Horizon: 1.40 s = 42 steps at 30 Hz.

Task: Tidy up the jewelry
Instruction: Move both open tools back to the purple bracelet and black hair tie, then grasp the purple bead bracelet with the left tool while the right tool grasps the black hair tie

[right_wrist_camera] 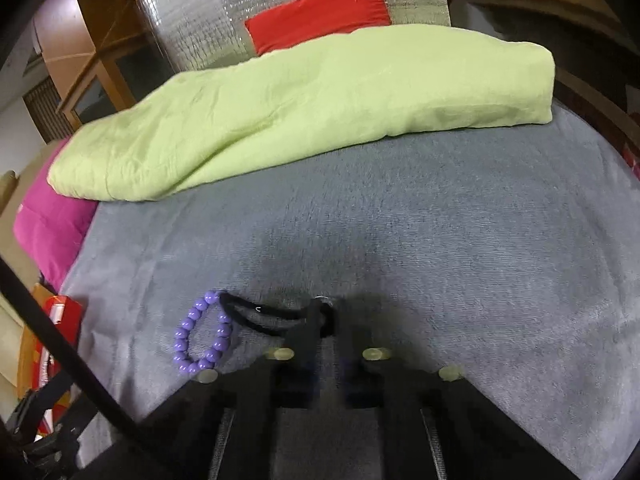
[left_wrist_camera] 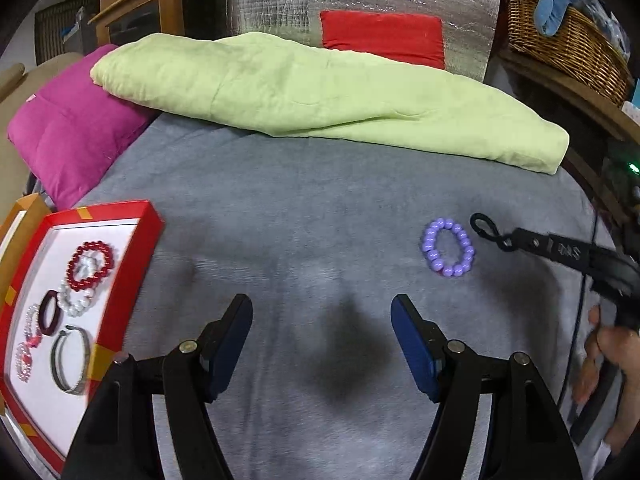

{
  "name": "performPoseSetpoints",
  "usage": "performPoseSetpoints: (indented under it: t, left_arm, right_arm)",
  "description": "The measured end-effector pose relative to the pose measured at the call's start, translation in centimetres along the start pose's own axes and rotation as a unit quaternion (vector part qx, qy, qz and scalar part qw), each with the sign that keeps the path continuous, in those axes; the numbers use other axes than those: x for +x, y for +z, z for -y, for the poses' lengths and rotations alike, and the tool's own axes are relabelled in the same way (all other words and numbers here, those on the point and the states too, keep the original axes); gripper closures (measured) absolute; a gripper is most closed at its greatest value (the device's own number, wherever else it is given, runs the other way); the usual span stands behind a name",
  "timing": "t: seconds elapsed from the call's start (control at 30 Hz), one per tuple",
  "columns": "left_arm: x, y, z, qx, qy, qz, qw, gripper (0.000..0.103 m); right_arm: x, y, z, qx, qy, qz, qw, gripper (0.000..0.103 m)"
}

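Note:
A purple bead bracelet (left_wrist_camera: 448, 247) lies on the grey blanket (left_wrist_camera: 300, 240); it also shows in the right wrist view (right_wrist_camera: 200, 334). My right gripper (right_wrist_camera: 326, 316) is shut on a black hair tie (right_wrist_camera: 256, 314) whose loop hangs just right of the purple bracelet; the tie also shows in the left wrist view (left_wrist_camera: 486, 228). My left gripper (left_wrist_camera: 322, 316) is open and empty above the blanket. A red tray (left_wrist_camera: 138, 264) at the left holds a red bead bracelet (left_wrist_camera: 91, 265), a white pearl bracelet (left_wrist_camera: 76, 303), a dark band (left_wrist_camera: 50, 312) and a grey bangle (left_wrist_camera: 71, 359).
A folded light-green blanket (left_wrist_camera: 320, 96) lies across the back. A magenta cushion (left_wrist_camera: 64, 136) sits at the back left, a red cushion (left_wrist_camera: 382, 38) behind. A wicker basket (left_wrist_camera: 568, 40) stands on a shelf at the right.

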<state>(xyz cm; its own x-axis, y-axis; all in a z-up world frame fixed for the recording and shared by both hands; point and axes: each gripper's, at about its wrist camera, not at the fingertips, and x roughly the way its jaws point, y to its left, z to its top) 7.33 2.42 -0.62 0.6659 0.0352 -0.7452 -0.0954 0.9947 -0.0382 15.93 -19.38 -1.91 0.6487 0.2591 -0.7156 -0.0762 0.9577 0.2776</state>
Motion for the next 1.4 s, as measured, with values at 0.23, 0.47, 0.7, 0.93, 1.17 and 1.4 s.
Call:
performPoseSetpoints:
  t: [0.23,0.47,0.7,0.93,1.17,1.4]
  left_arm:
    - [1.5,0.7,3.1,-0.004,-0.014,-0.008,0.9999,0.031]
    - [3.2,1.8,5.3,-0.010,0.001,-0.002,0.9999,0.031]
    - [5.5,3.6,6.2,-0.007,0.011,0.001,0.9999,0.033]
    - [5.8,2.8,8.1,0.025,0.005,-0.024,0.9994,0.094]
    - [0.7,1.3,8.6,0.058,-0.028,0.015,0.9978,0.094]
    - [-2.7,-0.8,6.5,0.056,-0.053,0.023,0.9968,0.094]
  right_arm:
    - [-4.4,-3.0,2.2,0.027,0.030,0.013,0.999,0.097]
    - [-7.6,-4.6,3.2,0.048,0.057,0.025,0.997,0.097]
    - [-8.7,-5.6,4.7,0.081,0.067,0.031,0.994,0.098]
    - [-8.1,-5.5,4.4,0.084,0.076,0.030,0.993,0.098]
    - [-8.6,-5.3,4.4,0.090,0.085,0.043,0.991,0.097]
    - [-9.2,-5.5,3.9,0.085,0.085,0.052,0.991,0.097]
